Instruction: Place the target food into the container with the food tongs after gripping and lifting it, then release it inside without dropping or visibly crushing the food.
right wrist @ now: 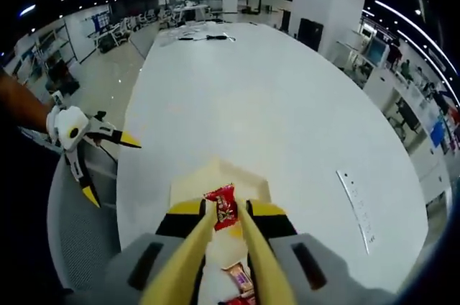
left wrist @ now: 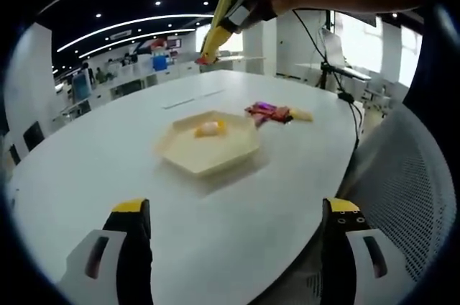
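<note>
right gripper [right wrist: 226, 220]: jaws closed on yellow tongs [right wrist: 198, 251]; the tong tips pinch a red snack [right wrist: 222, 208], lifted above the tray [right wrist: 188, 184].
left gripper [left wrist: 233, 213]: jaws wide open, holding nothing, low over the table [left wrist: 108, 154] near its edge.
snack: in the tongs, over the tray's near part, not yet down.
tray: cream, hexagonal, on the table; one yellow item [left wrist: 208, 128] already inside.
step: judged as lowering and release; best to drop the tips close to the tray floor, then ease the squeeze gently so the snack isn't crushed or dropped.
around: more wrapped snacks [left wrist: 277, 112] on the table just beside the tray; mesh chair [left wrist: 402, 190] at the table edge.
obstruction: none seen between snack and tray.
</note>
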The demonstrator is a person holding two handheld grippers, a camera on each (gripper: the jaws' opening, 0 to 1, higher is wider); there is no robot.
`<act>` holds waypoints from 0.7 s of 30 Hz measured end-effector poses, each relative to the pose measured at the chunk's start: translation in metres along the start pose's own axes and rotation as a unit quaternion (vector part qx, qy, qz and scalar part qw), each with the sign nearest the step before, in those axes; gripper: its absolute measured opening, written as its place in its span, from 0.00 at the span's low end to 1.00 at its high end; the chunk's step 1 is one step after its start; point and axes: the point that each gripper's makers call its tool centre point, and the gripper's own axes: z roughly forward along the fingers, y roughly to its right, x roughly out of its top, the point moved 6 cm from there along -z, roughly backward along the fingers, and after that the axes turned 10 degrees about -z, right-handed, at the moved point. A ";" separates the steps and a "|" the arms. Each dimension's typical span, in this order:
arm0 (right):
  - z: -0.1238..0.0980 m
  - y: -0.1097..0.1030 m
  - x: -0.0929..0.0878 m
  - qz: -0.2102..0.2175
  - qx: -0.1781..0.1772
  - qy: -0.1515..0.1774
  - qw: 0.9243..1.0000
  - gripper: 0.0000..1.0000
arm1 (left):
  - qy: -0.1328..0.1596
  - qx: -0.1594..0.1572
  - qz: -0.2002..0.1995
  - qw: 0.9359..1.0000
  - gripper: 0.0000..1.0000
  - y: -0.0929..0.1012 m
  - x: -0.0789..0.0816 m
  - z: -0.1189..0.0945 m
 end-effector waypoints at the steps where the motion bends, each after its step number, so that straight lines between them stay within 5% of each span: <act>1: 0.001 0.000 0.001 0.000 0.001 0.001 1.000 0.21 | 0.000 0.000 0.000 1.000 0.95 0.000 0.000 0.000; 21: -0.001 0.001 0.001 -0.023 0.007 0.027 0.999 0.26 | 0.000 0.003 0.003 1.000 0.96 -0.001 0.000 0.000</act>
